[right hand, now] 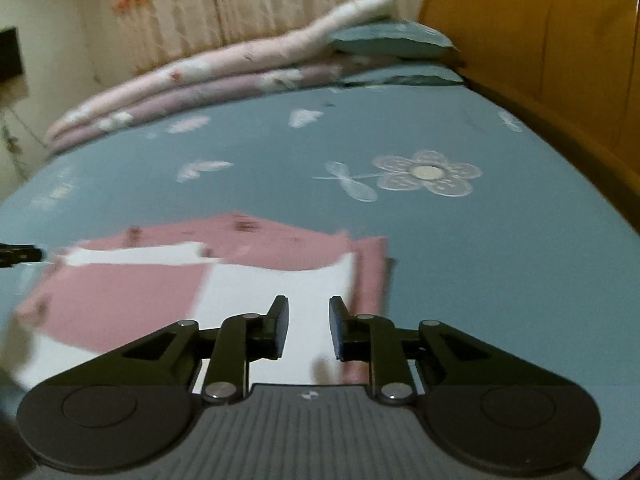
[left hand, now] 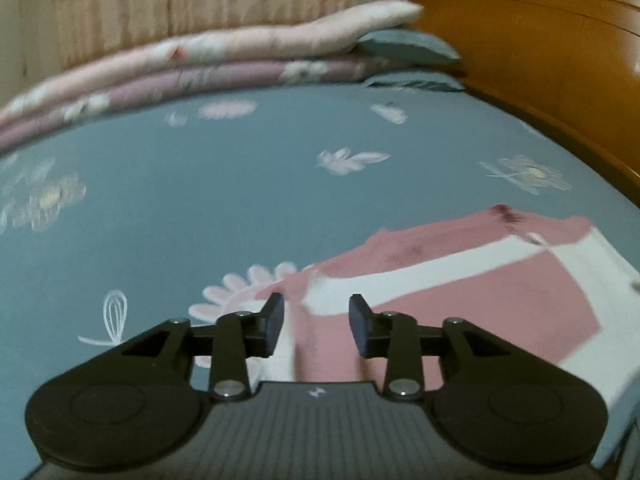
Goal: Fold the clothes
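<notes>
A pink-and-white garment point(left hand: 460, 280) lies flat on the blue flowered bed sheet point(left hand: 200, 200), on the near side of the bed from the wooden headboard point(left hand: 540, 60). It shows straight edges and overlapped panels, so some folding looks done; whether more folds remain cannot be told. The left claw point(left hand: 316, 326) and right claw point(right hand: 308, 328) hover over it, both apart and holding nothing.

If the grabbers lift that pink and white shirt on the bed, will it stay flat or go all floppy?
Probably floppy: the pink and white garment lies thin and flat on the bedsheet, with soft folded edges. It looks light, so it would likely sag between the left gripper and right gripper.
</notes>
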`<action>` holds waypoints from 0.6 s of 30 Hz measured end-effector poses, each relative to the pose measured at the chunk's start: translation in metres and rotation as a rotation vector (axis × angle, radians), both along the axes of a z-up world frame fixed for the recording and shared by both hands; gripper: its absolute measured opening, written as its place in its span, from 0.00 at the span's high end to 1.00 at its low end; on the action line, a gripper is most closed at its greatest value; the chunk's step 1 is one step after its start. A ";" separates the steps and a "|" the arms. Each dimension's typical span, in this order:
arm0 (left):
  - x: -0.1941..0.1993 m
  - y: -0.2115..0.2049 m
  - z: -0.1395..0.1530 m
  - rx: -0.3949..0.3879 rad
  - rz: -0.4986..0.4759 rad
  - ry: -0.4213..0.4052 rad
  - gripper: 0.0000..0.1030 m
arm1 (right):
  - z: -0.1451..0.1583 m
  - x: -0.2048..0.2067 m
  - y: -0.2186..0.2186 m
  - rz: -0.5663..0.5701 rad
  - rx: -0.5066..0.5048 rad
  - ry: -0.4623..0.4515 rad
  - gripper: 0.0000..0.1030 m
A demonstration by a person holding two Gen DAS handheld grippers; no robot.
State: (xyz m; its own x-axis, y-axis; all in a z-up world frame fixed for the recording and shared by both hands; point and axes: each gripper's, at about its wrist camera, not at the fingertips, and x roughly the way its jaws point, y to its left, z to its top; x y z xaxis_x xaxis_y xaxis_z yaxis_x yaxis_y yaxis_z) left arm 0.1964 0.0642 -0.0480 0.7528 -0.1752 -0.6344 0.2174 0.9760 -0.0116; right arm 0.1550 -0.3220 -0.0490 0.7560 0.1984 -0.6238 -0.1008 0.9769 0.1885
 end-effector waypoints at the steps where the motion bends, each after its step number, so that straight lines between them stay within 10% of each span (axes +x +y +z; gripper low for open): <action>1: -0.009 -0.008 0.004 -0.007 -0.038 0.001 0.55 | -0.005 -0.006 0.000 -0.008 0.013 0.014 0.72; 7: -0.051 -0.051 -0.014 0.001 -0.201 0.096 0.49 | -0.033 -0.041 -0.003 -0.057 0.092 0.100 0.71; 13: -0.072 -0.045 -0.057 -0.007 -0.108 0.245 0.49 | -0.042 -0.064 -0.002 -0.091 0.117 0.144 0.72; 18: -0.084 -0.050 -0.039 -0.031 -0.106 0.199 0.45 | -0.025 -0.063 0.018 -0.039 0.066 0.097 0.60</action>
